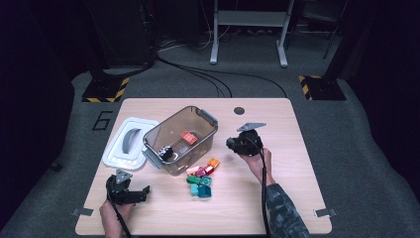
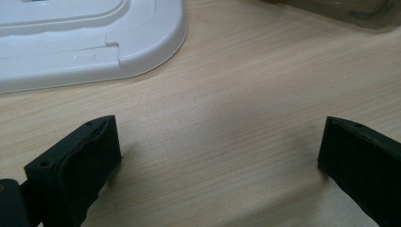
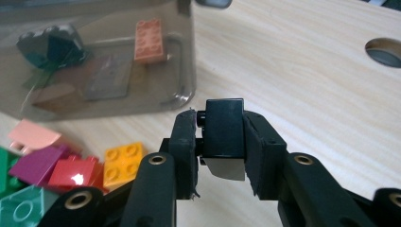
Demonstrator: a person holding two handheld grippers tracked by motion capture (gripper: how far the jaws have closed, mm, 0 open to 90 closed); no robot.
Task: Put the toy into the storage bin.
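My right gripper (image 3: 222,137) is shut on a black brick (image 3: 224,130), pinched between its two pads above the table. In the high view this right gripper (image 1: 236,144) hangs just right of the clear bin (image 1: 210,118), which holds an orange brick (image 1: 188,137) and a dark brick (image 1: 165,151). A heap of loose bricks (image 1: 200,179) lies in front of the bin: pink, magenta, red, orange (image 3: 122,163) and teal. My left gripper (image 2: 220,156) stands open and low over bare wood near the table's front left (image 1: 140,192), nothing between its fingers.
The bin's white lid (image 1: 127,144) lies flat to the left of the bin, close ahead of my left gripper. A round cable hole (image 1: 239,110) sits in the tabletop behind the right gripper. Bare wood stretches to the right of the right hand.
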